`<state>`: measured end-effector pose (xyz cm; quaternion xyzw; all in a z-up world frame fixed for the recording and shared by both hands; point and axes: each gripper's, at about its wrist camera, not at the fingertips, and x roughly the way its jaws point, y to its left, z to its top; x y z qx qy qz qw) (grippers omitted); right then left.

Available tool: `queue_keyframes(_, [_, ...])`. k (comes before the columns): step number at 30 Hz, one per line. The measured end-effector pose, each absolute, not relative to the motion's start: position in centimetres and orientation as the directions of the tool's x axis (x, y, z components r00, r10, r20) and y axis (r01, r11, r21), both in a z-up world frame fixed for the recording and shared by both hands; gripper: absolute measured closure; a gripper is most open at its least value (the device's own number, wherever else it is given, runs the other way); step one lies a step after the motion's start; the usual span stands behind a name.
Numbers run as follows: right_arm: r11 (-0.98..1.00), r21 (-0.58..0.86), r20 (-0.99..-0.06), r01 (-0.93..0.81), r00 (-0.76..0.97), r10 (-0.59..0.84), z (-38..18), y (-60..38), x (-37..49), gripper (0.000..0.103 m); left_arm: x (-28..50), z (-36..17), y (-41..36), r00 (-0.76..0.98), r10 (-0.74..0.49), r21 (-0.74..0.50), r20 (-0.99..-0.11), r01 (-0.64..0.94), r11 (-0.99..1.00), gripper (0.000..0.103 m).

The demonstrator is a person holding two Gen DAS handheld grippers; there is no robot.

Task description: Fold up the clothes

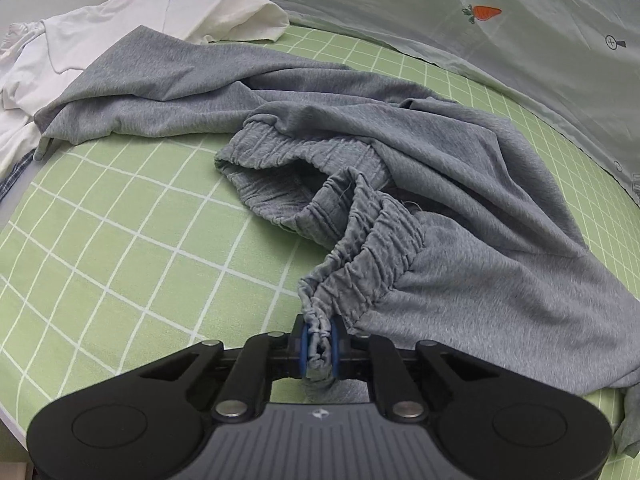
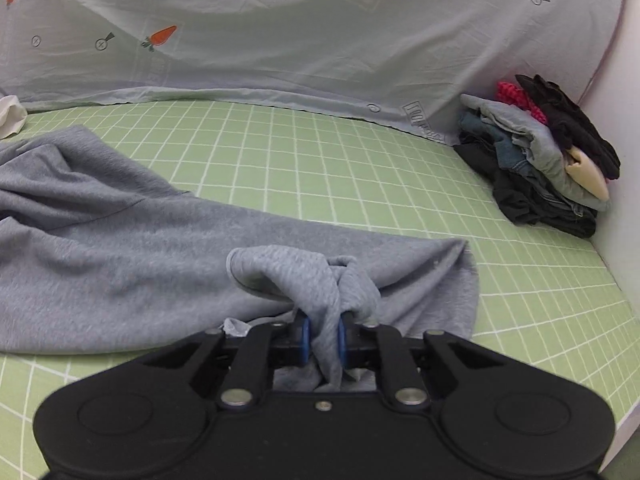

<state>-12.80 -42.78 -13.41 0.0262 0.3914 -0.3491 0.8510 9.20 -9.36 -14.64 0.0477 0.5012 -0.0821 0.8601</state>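
A green sheet (image 2: 360,168) gridded with white lines is spread over the bed. Behind it a pale blue cloth (image 2: 320,40) printed with carrots is draped. A white wall (image 2: 624,120) is seen at right.

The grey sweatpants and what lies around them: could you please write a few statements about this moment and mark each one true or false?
1. The left gripper is shut on the elastic waistband of the grey sweatpants. True.
2. The right gripper is open and holds nothing. False: it is shut on a bunch of the grey fabric.
3. A pile of folded clothes sits in the far right corner of the bed. True.
4. The bed sheet is plain blue. False: it is green with a white grid.
5. A white garment lies beyond the sweatpants in the left wrist view. True.
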Motion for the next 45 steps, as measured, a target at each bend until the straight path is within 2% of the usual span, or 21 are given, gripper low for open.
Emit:
queue_keyframes(10, [0.616, -0.376, -0.588, 0.693, 0.335, -0.736, -11.8, -56.6, -18.2, 0.090, 9.2, -13.3, -5.4, 0.560, 0.101, 0.064, -0.822, -0.085, 0.994, 0.092])
queue_keyframes(15, [0.556, -0.323, -0.605, 0.765, 0.285, -0.743, -12.1, -62.0, -19.4, 0.088, 8.6, -13.4, -1.3, 0.523, 0.198, 0.065, -0.829, -0.262, 0.963, 0.092])
queue_keyframes(19, [0.497, -0.371, -0.621, 0.784, 0.189, -0.761, -13.8, -63.2, -19.4, 0.054, 7.6, -14.5, -1.8, 0.495, 0.217, 0.072, -0.841, -0.295, 0.953, 0.092])
queue_keyframes(21, [0.461, -0.305, -0.645, 0.833, 0.175, -0.744, -13.9, -63.3, -20.2, 0.049, 7.4, -14.9, -2.1, 0.486, 0.216, 0.064, -0.847, -0.311, 0.948, 0.092])
queue_keyframes(25, [0.382, -0.087, -0.707, 0.920, 0.213, -0.675, -13.6, -62.2, -22.1, 0.048, 7.3, -15.5, -2.6, 0.470, 0.207, 0.039, -0.858, -0.342, 0.939, 0.091])
queue_keyframes(27, [0.405, -0.003, -0.725, 0.914, 0.277, -0.630, -13.8, -61.3, -22.0, 0.050, 7.8, -15.6, -2.8, 0.463, 0.211, 0.055, -0.861, -0.328, 0.943, 0.091])
queue_keyframes(28, [0.417, 0.038, -0.732, 0.908, 0.309, -0.607, -14.0, -60.9, -21.9, 0.057, 8.1, -15.6, -2.8, 0.460, 0.210, 0.062, -0.863, -0.317, 0.946, 0.091])
queue_keyframes(29, [0.439, 0.055, -0.739, 0.897, 0.333, -0.586, -14.3, -60.6, -21.4, 0.068, 8.4, -15.5, -2.8, 0.456, 0.206, 0.063, -0.866, -0.308, 0.949, 0.091])
queue_keyframes(31, [0.482, 0.073, -0.752, 0.873, 0.366, -0.548, -14.8, -60.1, -20.3, 0.080, 8.9, -15.4, -2.7, 0.454, 0.193, 0.058, -0.870, -0.295, 0.954, 0.091])
queue_keyframes(32, [0.497, 0.087, -0.756, 0.863, 0.382, -0.531, -15.0, -59.9, -19.8, 0.083, 9.1, -15.4, -2.7, 0.454, 0.187, 0.054, -0.871, -0.291, 0.955, 0.091])
queue_keyframes(37, [0.521, 0.122, -0.790, 0.845, 0.401, -0.465, -16.0, -59.6, -17.9, 0.084, 9.4, -15.3, -2.6, 0.459, 0.169, 0.039, -0.872, -0.279, 0.960, 0.091])
queue_keyframes(42, [0.463, 0.181, -0.828, 0.868, 0.389, -0.404, -17.2, -60.4, -17.5, 0.079, 9.5, -15.4, -2.4, 0.459, 0.157, 0.035, -0.874, -0.264, 0.964, 0.091])
queue_keyframes(43, [0.462, 0.166, -0.833, 0.871, 0.374, -0.407, -17.4, -60.5, -17.3, 0.083, 9.6, -15.4, -2.3, 0.459, 0.154, 0.031, -0.875, -0.264, 0.964, 0.091])
queue_keyframes(44, [0.465, 0.145, -0.838, 0.874, 0.358, -0.412, -17.6, -60.5, -17.1, 0.098, 9.7, -15.4, -2.3, 0.459, 0.151, 0.028, -0.875, -0.264, 0.964, 0.091])
queue_keyframes(45, [0.465, 0.150, -0.832, 0.873, 0.365, -0.418, -17.5, -60.7, -17.1, 0.103, 9.8, -15.4, -2.2, 0.460, 0.148, 0.025, -0.876, -0.263, 0.964, 0.091])
